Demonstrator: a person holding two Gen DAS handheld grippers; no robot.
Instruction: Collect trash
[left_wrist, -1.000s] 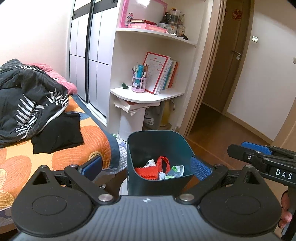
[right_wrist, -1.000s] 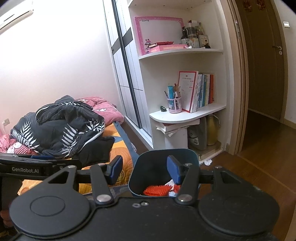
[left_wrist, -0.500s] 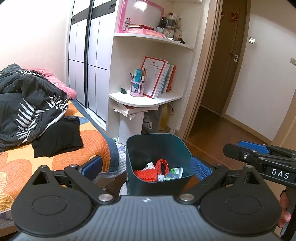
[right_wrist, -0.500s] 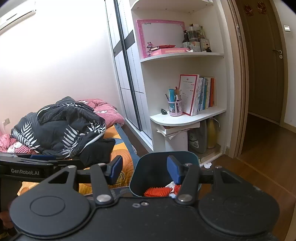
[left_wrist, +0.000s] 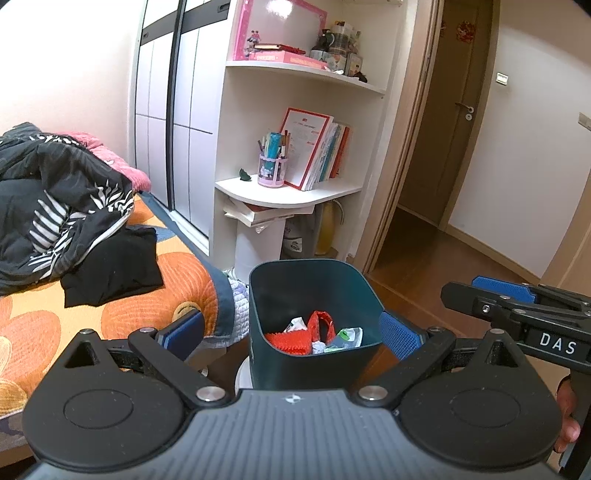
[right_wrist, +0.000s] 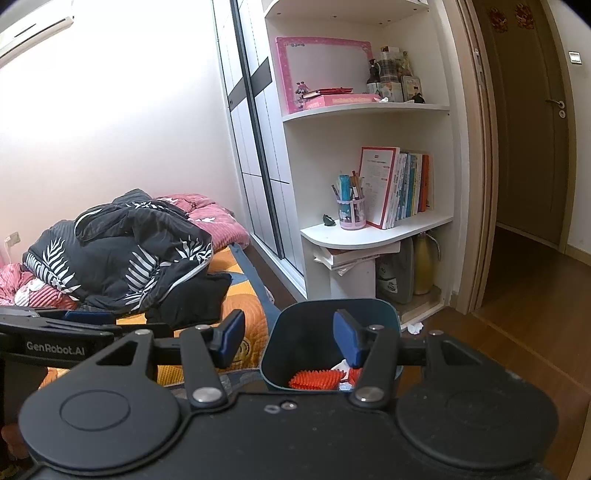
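A dark teal bin (left_wrist: 314, 291) stands just ahead of both grippers, by the bed corner. Inside it lie a red spiky piece (left_wrist: 286, 338), a red wrapper (left_wrist: 319, 323), crumpled white paper (left_wrist: 295, 325) and a green-and-white wrapper (left_wrist: 347, 336). My left gripper (left_wrist: 291, 332) is open, its blue pads either side of the bin's near wall without pressing on it. My right gripper (right_wrist: 288, 339) is open and empty, with the bin (right_wrist: 314, 332) beyond it. A small crumpled white paper (right_wrist: 415, 326) lies on the floor at the foot of the shelf unit.
The bed (left_wrist: 110, 314) with an orange quilt and piled dark bedding (right_wrist: 118, 251) is on the left. A white shelf unit (right_wrist: 369, 232) holds books and a pen cup, with bottles underneath. An open doorway (left_wrist: 424, 221) and wooden floor lie to the right.
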